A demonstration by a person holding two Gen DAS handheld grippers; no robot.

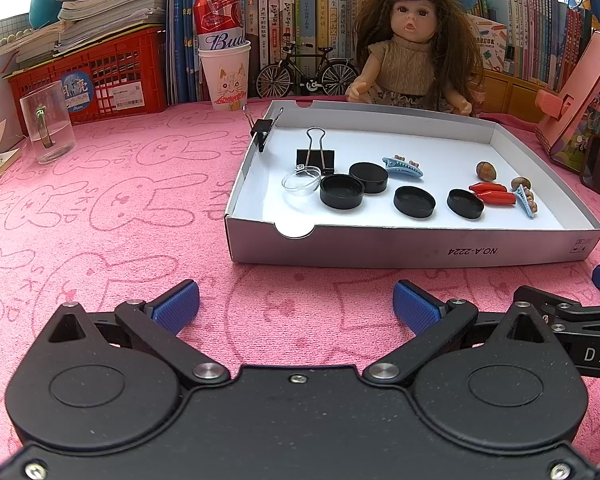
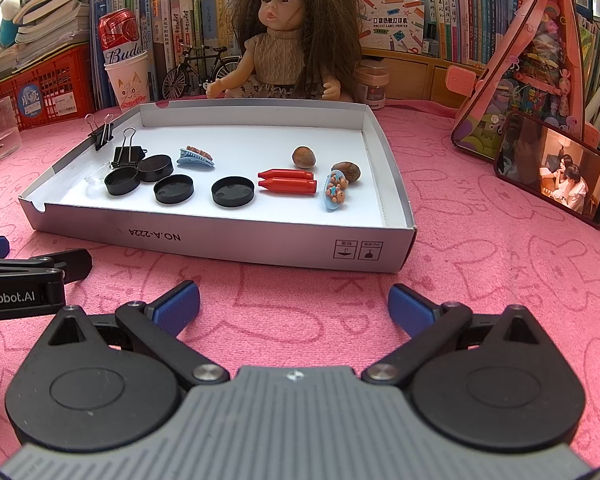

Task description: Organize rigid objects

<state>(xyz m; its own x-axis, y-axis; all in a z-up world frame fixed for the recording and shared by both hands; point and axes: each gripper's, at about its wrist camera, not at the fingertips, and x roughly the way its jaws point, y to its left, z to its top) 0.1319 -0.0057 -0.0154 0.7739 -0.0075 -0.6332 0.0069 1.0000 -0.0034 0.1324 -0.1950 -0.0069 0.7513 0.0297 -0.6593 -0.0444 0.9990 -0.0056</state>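
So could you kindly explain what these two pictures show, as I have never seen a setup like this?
Each picture comes from a fisheye camera on a hand-held gripper that a person carries. One looks past the left hand-held gripper, the other past the right hand-held gripper. Both are open and hold nothing. Ahead, on a pink cloth, sits a shallow white box with black caps, binder clips, red pieces, two nuts and blue hair clips. A doll sits behind.

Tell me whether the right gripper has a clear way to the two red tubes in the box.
Probably yes: the right gripper is open and empty, the red tubes lie uncovered, and only the box's low front wall stands between.
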